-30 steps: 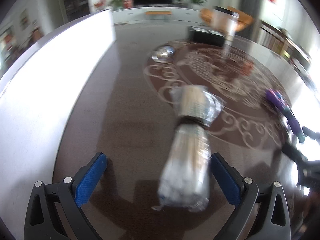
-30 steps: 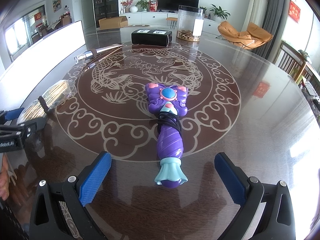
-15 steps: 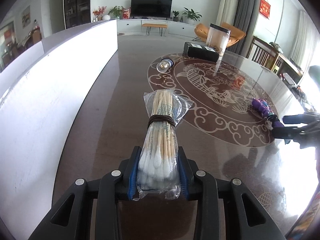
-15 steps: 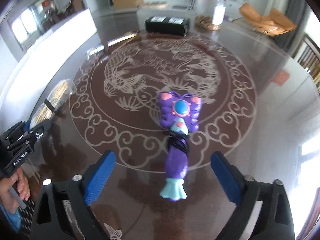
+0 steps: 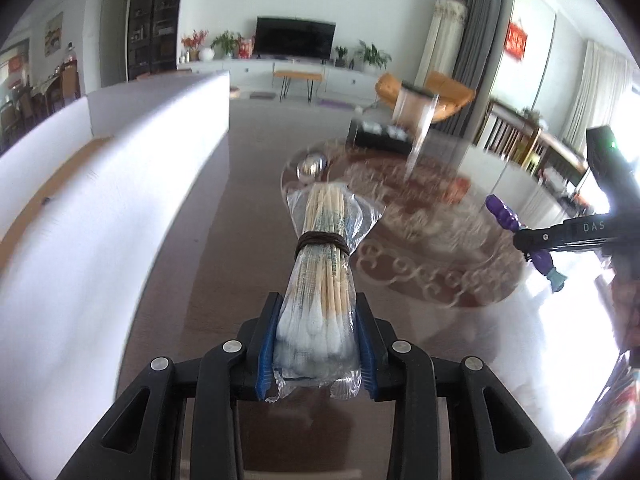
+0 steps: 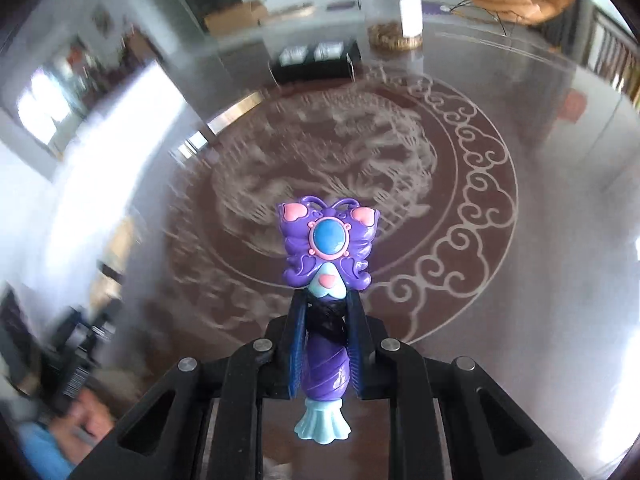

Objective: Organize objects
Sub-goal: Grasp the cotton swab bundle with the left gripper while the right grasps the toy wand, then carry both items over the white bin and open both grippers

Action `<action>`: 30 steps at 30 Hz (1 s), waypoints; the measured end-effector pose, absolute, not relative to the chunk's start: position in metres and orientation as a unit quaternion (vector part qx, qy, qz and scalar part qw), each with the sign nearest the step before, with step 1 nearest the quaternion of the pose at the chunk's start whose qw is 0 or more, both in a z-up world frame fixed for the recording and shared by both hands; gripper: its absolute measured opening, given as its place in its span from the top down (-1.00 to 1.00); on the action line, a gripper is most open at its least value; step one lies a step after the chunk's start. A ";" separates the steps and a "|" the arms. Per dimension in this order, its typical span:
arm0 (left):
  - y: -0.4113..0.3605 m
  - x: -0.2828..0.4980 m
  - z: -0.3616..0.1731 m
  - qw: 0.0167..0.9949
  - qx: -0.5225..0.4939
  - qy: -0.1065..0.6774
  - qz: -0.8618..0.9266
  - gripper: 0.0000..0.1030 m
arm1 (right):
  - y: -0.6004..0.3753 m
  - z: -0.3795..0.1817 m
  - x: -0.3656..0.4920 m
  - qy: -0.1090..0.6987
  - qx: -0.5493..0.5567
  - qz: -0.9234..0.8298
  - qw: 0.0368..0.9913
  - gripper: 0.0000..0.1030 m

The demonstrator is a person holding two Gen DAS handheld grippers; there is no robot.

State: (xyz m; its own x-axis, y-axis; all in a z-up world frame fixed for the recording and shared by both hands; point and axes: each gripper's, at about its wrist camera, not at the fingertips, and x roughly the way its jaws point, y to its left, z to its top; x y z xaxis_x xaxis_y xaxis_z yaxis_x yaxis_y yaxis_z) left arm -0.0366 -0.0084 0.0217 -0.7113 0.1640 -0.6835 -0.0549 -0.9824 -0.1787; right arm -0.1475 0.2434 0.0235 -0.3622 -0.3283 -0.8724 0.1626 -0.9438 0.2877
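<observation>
My left gripper (image 5: pixel 316 340) is shut on a clear plastic bag of cotton swabs (image 5: pixel 322 264) tied with a brown band, held by its white-tipped end and lifted off the dark table. My right gripper (image 6: pixel 326 344) is shut on the handle of a purple butterfly toy wand (image 6: pixel 327 240) with a blue gem and pale blue tail, lifted above the table. The wand (image 5: pixel 505 217) and the right gripper (image 5: pixel 538 250) also show at the right of the left wrist view.
A dark glass table with a round dragon pattern (image 6: pixel 472 216) lies below. A black box (image 6: pixel 316 62), a clear jar (image 5: pixel 416 108) and a shiny bulb-like object (image 5: pixel 312 166) stand at the far side. A white panel (image 5: pixel 100 208) runs along the left.
My right gripper closed on the wand's handle and lifted it. My left gripper, shut on the swab bag since half a second ago, raised it off the table.
</observation>
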 end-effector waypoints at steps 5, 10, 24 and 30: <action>-0.043 -0.021 0.070 0.042 -0.337 -0.121 0.933 0.34 | 0.217 0.080 -0.140 -0.101 0.483 -0.849 0.187 0.62; -0.119 -0.015 0.110 -0.023 -0.309 -0.165 0.936 0.32 | 0.123 0.139 -0.145 -0.095 0.430 -0.855 0.274 0.62; -0.277 -0.006 0.114 -0.091 -0.303 -0.279 0.907 0.27 | -0.155 0.153 -0.125 -0.002 0.416 -0.798 0.437 0.62; -0.319 -0.017 0.100 -0.202 -0.348 -0.257 0.879 -0.72 | -0.201 0.127 -0.116 0.055 0.441 -0.785 0.432 0.56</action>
